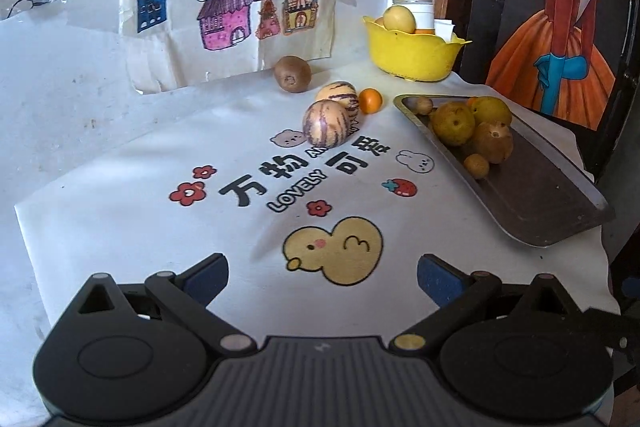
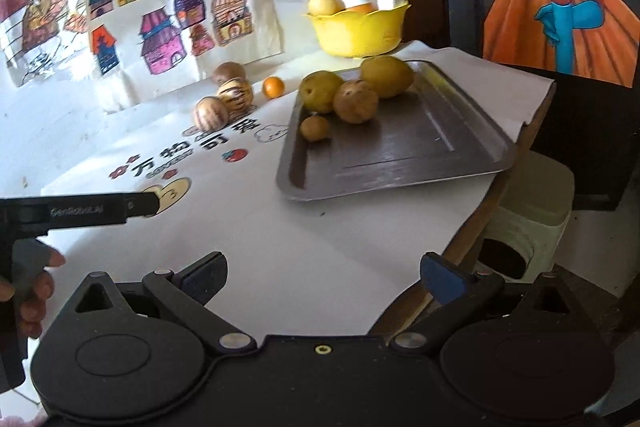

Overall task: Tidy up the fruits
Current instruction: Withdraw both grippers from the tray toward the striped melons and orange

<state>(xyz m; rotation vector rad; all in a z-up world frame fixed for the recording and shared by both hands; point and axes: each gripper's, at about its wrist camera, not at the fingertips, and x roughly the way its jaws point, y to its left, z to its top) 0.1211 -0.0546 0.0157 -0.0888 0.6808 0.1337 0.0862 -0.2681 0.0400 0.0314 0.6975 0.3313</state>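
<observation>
Both the left hand-held gripper (image 1: 322, 277) and right hand-held gripper (image 2: 323, 277) hover wide and empty above the bench (image 2: 280, 247). Fruits crowd the metal tray (image 2: 400, 163); others lie loose beside it. The yellow bowl (image 1: 412, 51) half hides its contents.

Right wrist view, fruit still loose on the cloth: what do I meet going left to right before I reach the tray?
Pale striped fruit → second striped fruit, with a brown kiwi behind it → small orange citrus → metal tray rim. Both grippers, left and right, are open and empty.
</observation>
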